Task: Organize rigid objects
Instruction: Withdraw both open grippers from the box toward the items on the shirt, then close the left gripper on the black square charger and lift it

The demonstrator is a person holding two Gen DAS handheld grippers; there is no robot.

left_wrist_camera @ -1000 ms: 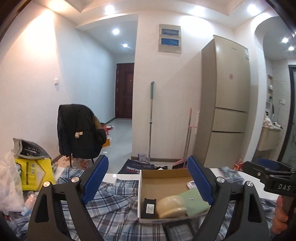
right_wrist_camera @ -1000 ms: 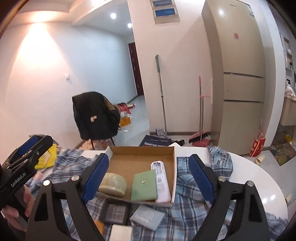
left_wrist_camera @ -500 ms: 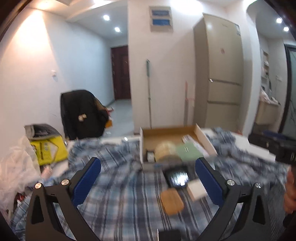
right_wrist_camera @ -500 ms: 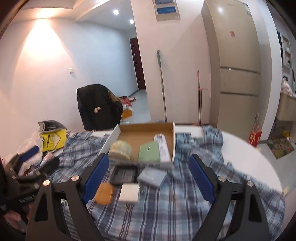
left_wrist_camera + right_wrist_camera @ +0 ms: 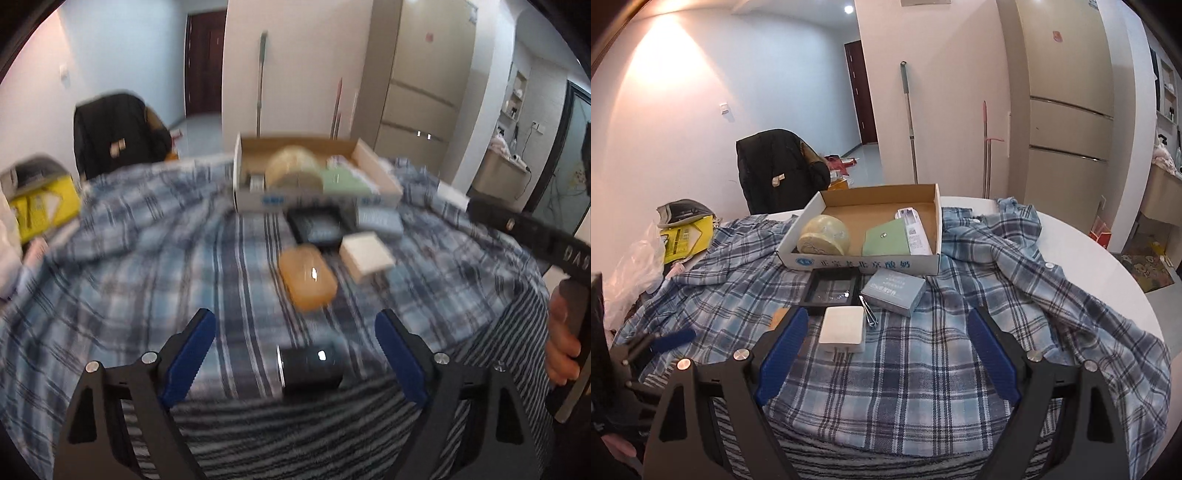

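A round white table (image 5: 1108, 258) carries a blue plaid shirt (image 5: 1015, 280) spread over most of its top, with a striped cloth (image 5: 886, 458) at the near edge. Behind it stand a tall beige refrigerator (image 5: 1067, 99), a mop handle (image 5: 909, 110) against the white wall, a chair draped with a black jacket (image 5: 775, 166) and a dark door (image 5: 860, 96) down the hallway. A yellow package (image 5: 689, 236) and a clear plastic bag (image 5: 631, 273) sit at the table's left edge.

Toward the far edge lies an open cardboard box (image 5: 934, 221) – blue Chinese print runs along its front wall, too small to read surely. Inside it are a roll of tape (image 5: 823, 236), a green card (image 5: 886, 240) and a white remote (image 5: 914, 232). Just in front of the box rest a black tray (image 5: 833, 288), a grey-blue carton (image 5: 894, 288) with faint print, a white block (image 5: 843, 328) and metal tweezers (image 5: 868, 314). In the left wrist view (blurred) an amber soap-like case (image 5: 306, 277) lies near the middle and a small black box (image 5: 310, 365) near the front edge.

The left gripper (image 5: 295, 354) has just been narrowing its jaws yet stands wide apart, the black box between the pads but untouched. The right gripper (image 5: 886, 343) is spread wide too, holding nothing – the white block sits just beyond its left pad. "DAS" shows on the right tool's arm (image 5: 569, 254), gripped by a hand (image 5: 561, 347).
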